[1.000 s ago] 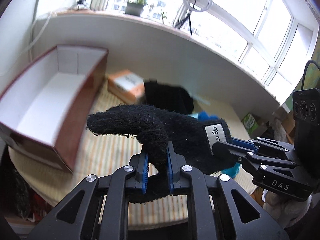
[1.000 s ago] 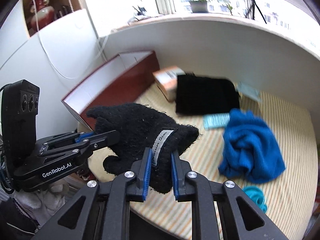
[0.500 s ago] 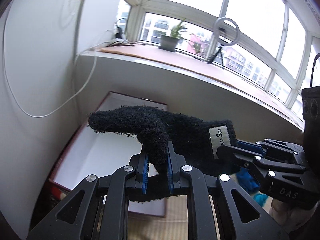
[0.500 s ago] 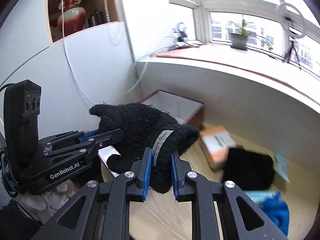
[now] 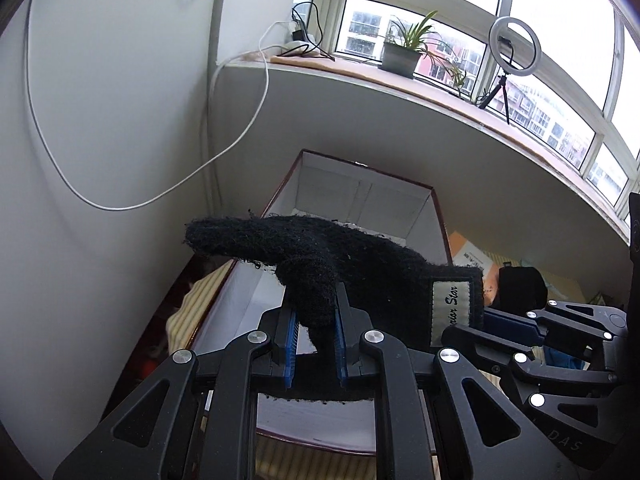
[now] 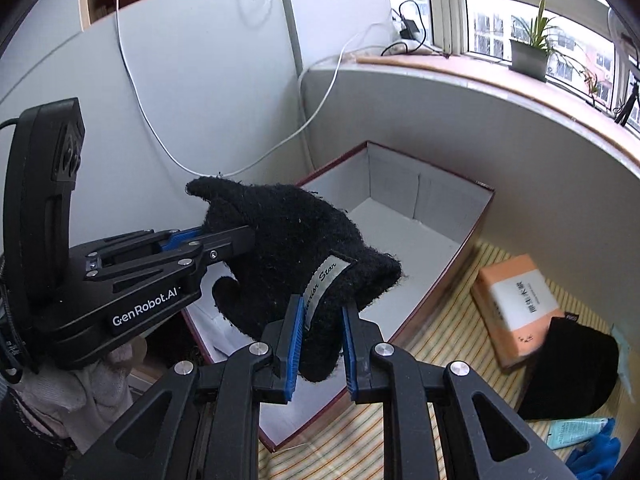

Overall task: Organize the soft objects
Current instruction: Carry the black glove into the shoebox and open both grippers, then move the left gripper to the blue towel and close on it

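A black knit glove (image 5: 320, 256) (image 6: 288, 248) with a pale label hangs in the air between both grippers, above the open box. My left gripper (image 5: 314, 346) is shut on one of its fingers. My right gripper (image 6: 318, 350) is shut on its cuff by the label. In the right wrist view the left gripper (image 6: 236, 240) comes in from the left; in the left wrist view the right gripper (image 5: 480, 326) comes in from the right. The box (image 5: 360, 196) (image 6: 420, 216) is dark red outside and white inside, and no object shows in the part of it that I see.
The box stands in a corner against white walls, with a white cable (image 5: 224, 152) hanging beside it. On the striped mat (image 6: 452, 320) lie an orange packet (image 6: 516, 300), a black cloth item (image 6: 568, 368), a teal tube (image 6: 576, 432) and a blue cloth (image 6: 596, 456). The windowsill holds a potted plant (image 5: 400, 54).
Both grippers have carried the glove leftward from over the mat to above the box. The grip on it is unchanged.
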